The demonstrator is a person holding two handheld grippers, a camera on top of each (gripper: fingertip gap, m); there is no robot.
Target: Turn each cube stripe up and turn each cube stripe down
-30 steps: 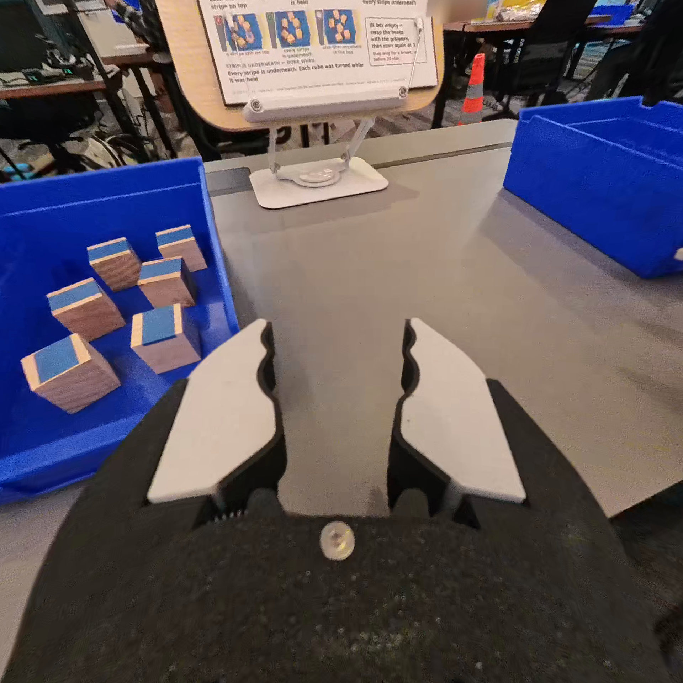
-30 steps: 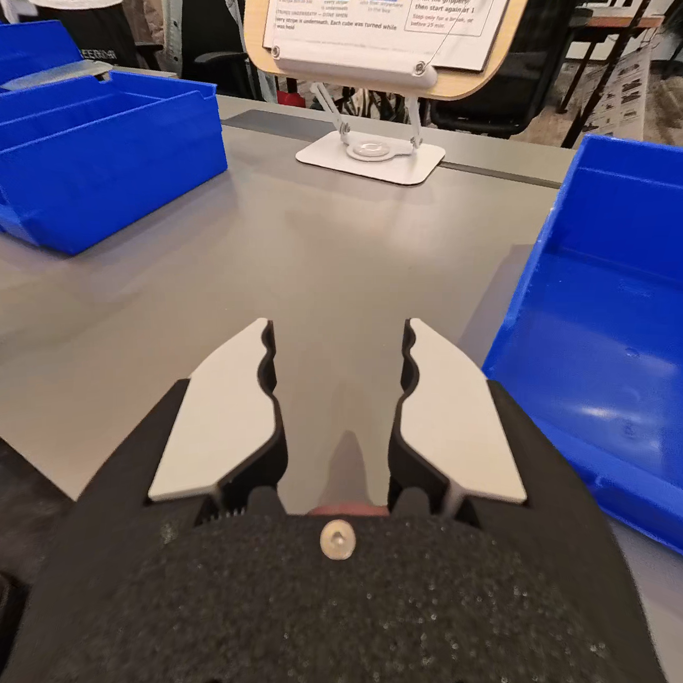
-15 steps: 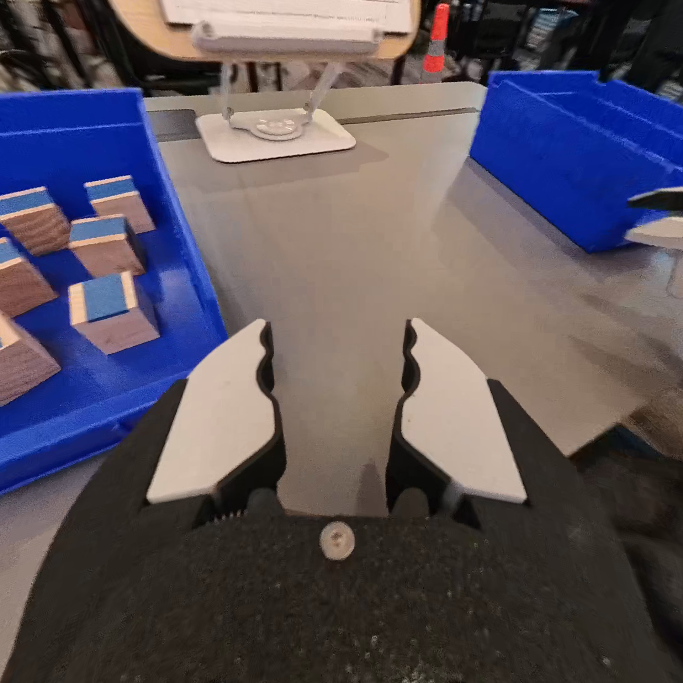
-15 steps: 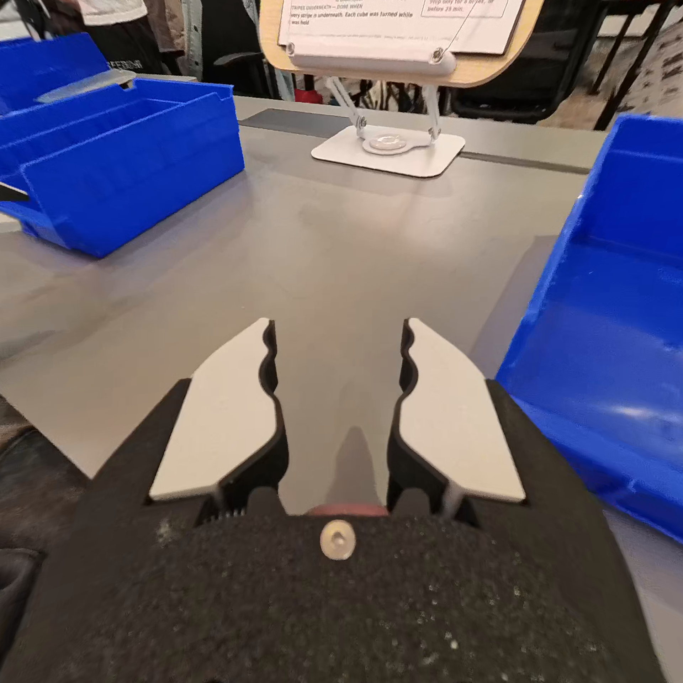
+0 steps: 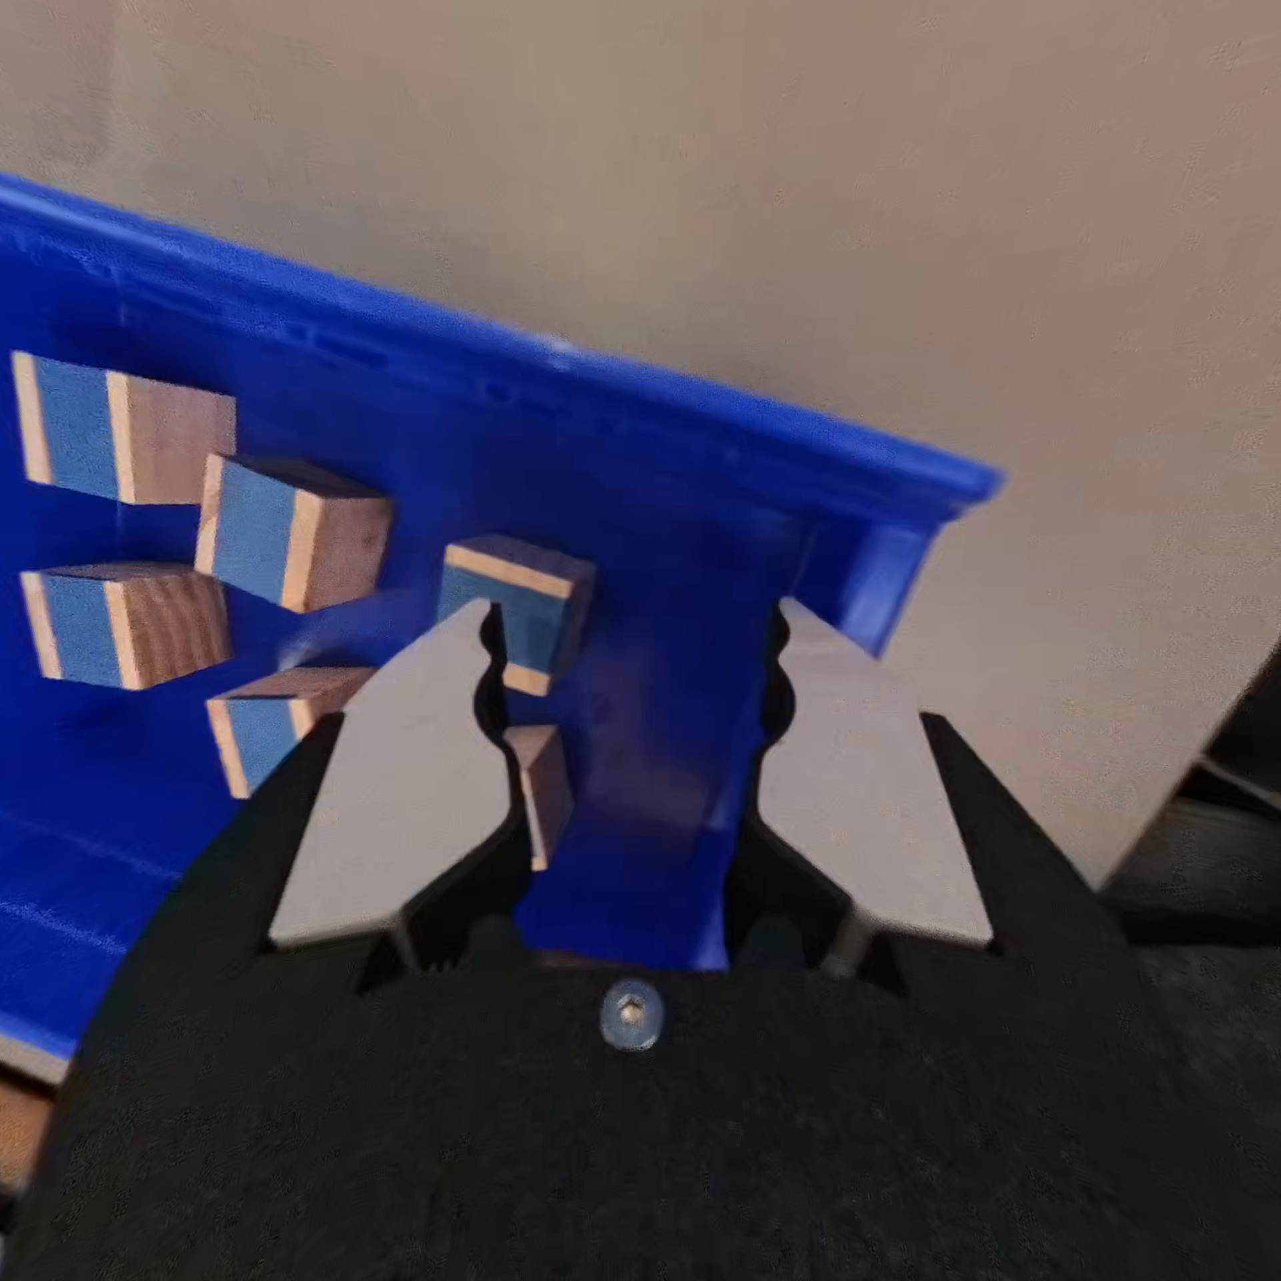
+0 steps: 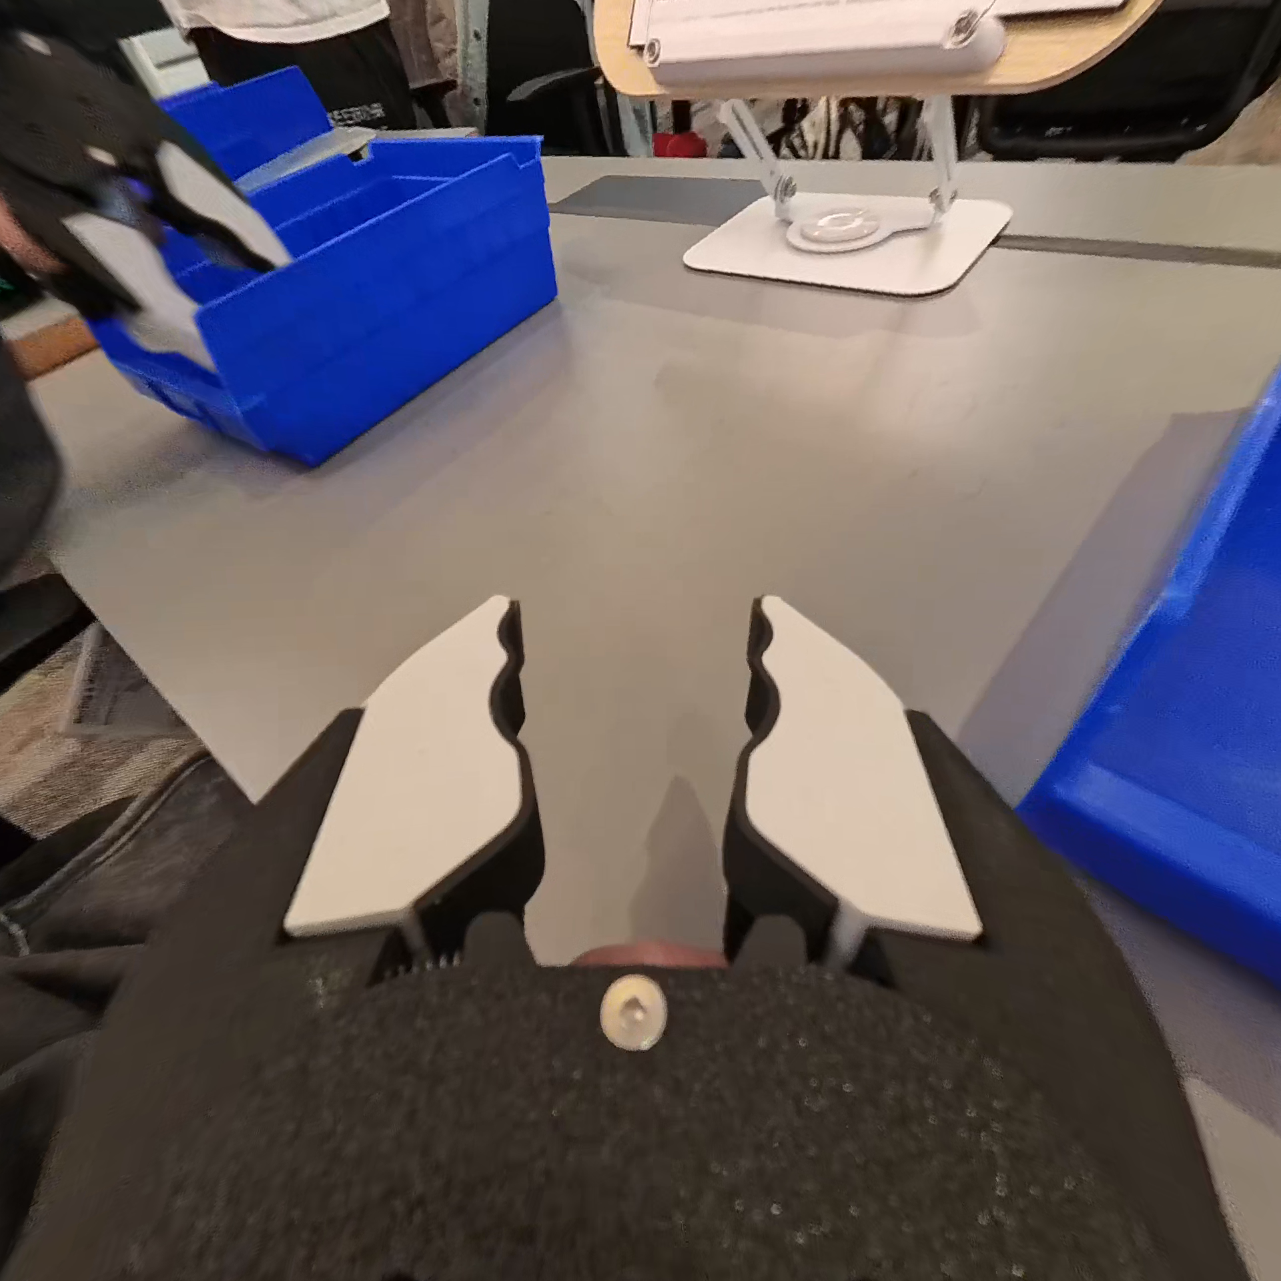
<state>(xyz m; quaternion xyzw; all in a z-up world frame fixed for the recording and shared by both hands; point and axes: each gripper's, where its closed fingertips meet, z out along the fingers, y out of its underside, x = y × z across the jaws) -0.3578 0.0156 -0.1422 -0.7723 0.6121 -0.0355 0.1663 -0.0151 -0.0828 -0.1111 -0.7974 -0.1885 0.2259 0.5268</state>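
Observation:
Several wooden cubes with a blue stripe lie in the left blue bin (image 5: 624,374), stripes facing up. My left gripper (image 5: 634,606) is open and empty, tilted down over the bin's near right corner. One cube (image 5: 534,617) sits just beyond its left fingertip, and another (image 5: 547,790) lies partly hidden behind that finger. Further cubes (image 5: 291,534) lie to the left. My right gripper (image 6: 634,603) is open and empty above the grey table (image 6: 693,450). In the right wrist view the left gripper's fingers (image 6: 201,201) reach into the left bin (image 6: 388,305).
A second blue bin (image 6: 1192,728) stands at the right, with no cubes in the part that shows. A white stand (image 6: 846,242) holding an instruction board (image 6: 832,48) is at the table's back. The table's front edge runs close below both grippers. People stand behind the table.
My left gripper has swung left and tilted down over the bin of cubes, still open. My right gripper has stayed open over the table and turned slightly left.

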